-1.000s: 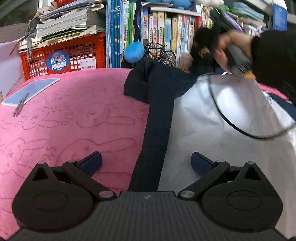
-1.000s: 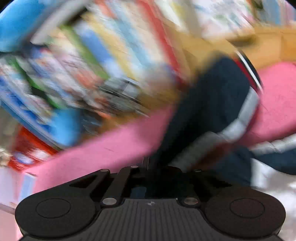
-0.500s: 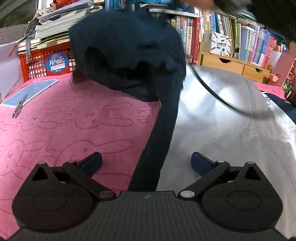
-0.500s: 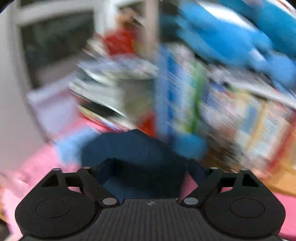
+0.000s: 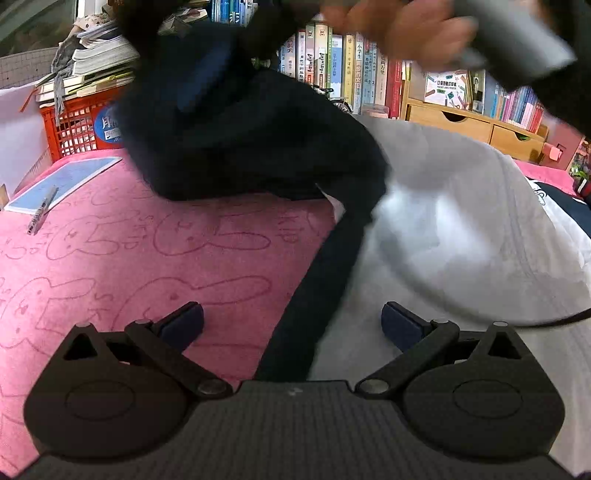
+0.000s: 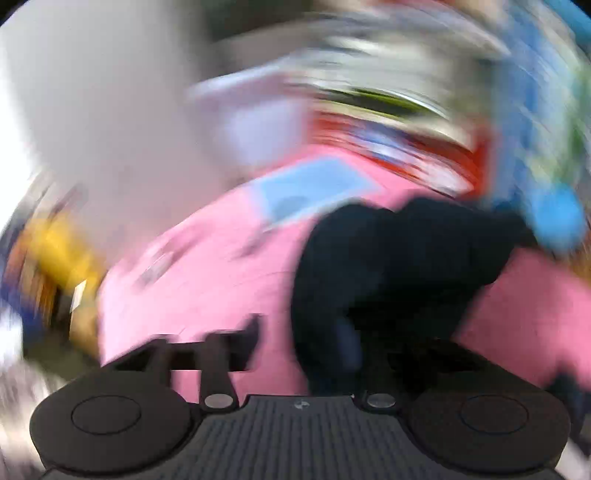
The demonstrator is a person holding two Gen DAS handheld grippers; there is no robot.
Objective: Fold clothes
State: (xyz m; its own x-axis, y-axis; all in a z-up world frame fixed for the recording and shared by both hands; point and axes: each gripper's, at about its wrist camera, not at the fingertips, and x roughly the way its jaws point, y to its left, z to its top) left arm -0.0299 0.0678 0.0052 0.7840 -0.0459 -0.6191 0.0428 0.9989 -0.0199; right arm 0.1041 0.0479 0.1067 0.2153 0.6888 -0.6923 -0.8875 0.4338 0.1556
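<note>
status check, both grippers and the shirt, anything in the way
Left gripper open, low over dark side panel. Right gripper blurred, grip unclear. Navy sleeve airborne. Pen off left.

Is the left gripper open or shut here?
Open: the left gripper has blue pads wide apart, straddling the dark navy garment edge without pinching it.

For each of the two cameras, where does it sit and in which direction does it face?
Left wrist: sits on the left gripper, low over the pink blanket, facing the bookshelf; jaws open, the person's right hand above.
Right wrist: sits on the right gripper, facing down across the blanket; heavily blurred, jaw state unclear.
Shared: the dark navy garment and the blue notebook.
</note>
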